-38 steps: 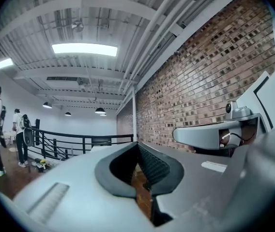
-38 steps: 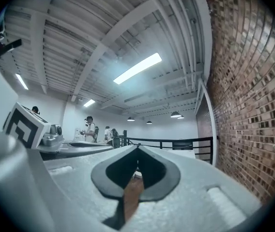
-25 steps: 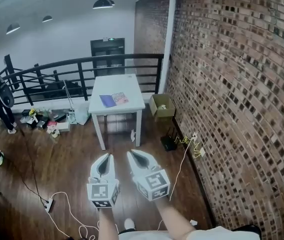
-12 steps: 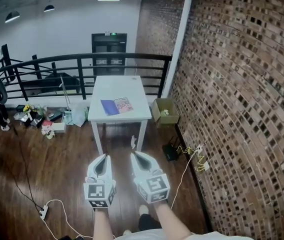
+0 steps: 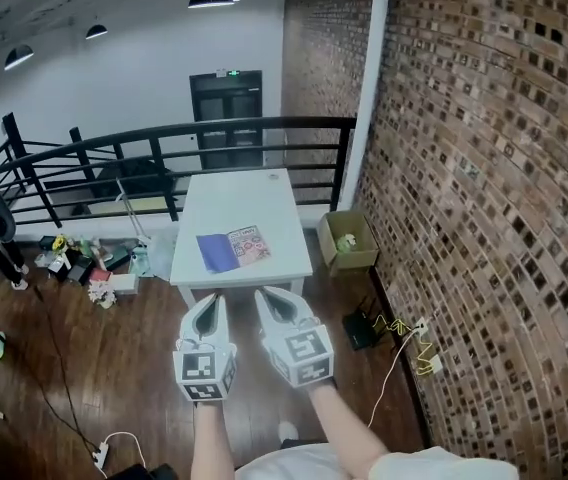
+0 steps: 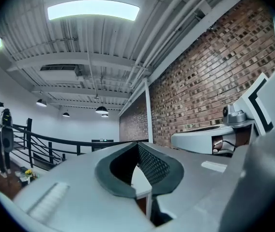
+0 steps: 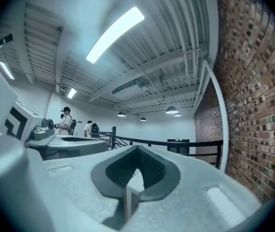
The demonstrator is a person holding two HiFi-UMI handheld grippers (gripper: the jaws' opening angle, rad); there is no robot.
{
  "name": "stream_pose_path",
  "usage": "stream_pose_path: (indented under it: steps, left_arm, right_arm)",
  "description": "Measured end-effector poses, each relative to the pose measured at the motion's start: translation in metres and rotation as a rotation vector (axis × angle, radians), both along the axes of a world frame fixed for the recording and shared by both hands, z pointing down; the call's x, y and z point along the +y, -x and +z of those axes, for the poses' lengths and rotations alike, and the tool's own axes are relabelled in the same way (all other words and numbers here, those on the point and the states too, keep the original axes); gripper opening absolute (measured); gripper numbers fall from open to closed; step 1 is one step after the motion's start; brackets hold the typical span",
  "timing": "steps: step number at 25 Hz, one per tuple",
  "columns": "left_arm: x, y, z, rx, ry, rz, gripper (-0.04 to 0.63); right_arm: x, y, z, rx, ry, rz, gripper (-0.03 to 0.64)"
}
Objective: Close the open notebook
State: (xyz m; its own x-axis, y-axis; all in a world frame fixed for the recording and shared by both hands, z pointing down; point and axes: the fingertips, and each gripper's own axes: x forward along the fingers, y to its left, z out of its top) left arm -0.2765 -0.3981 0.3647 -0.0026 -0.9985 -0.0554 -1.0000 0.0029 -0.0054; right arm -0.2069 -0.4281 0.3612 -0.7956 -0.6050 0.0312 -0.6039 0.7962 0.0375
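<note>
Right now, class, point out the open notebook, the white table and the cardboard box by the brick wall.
open notebook (image 5: 234, 249), head view, on its centre fold.
white table (image 5: 244, 200), head view, on the bare top.
cardboard box (image 5: 356, 261), head view, on its near wall.

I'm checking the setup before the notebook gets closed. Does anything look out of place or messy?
The open notebook lies slightly askew on the white table, not square to its edges. Left of the table, clutter litters the floor by the railing, and a loose yellow cable trails along the brick wall.
</note>
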Motion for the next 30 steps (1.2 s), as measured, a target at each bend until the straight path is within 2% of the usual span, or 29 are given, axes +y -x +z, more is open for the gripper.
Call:
stream_pose_path:
  steps: [4,9,13,17,22,27,30]
  left_arm:
    - [-0.059,-0.006,0.004,-0.017,0.016,-0.008,0.018]
    - [-0.11,0.009,0.025,-0.008,0.058,-0.03,0.018]
    - [-0.145,0.02,0.04,0.008,0.07,-0.033,0.018]
    - [-0.194,0.059,0.046,0.024,0.058,-0.053,0.018]
    - [-0.273,0.105,0.03,0.078,0.022,-0.032,0.018]
    - [-0.331,0.16,0.017,0.058,0.008,-0.011,0.018]
    - [-0.353,0.204,0.029,0.08,0.032,-0.033,0.018]
  right_arm:
    - [-0.068,-0.003,0.003,-0.029,0.043,0.013,-0.009]
    - [-0.107,0.018,0.032,0.004,0.087,-0.04,-0.009]
    - [-0.143,0.027,0.047,0.02,0.104,-0.041,-0.009]
    - [-0.195,0.05,0.053,0.029,0.086,-0.026,-0.009]
    - [-0.275,0.088,0.052,0.065,0.065,0.006,-0.009]
    - [-0.341,0.141,0.041,0.048,0.078,0.021,-0.009]
    - [-0.363,0.174,0.05,0.064,0.087,0.002,-0.009]
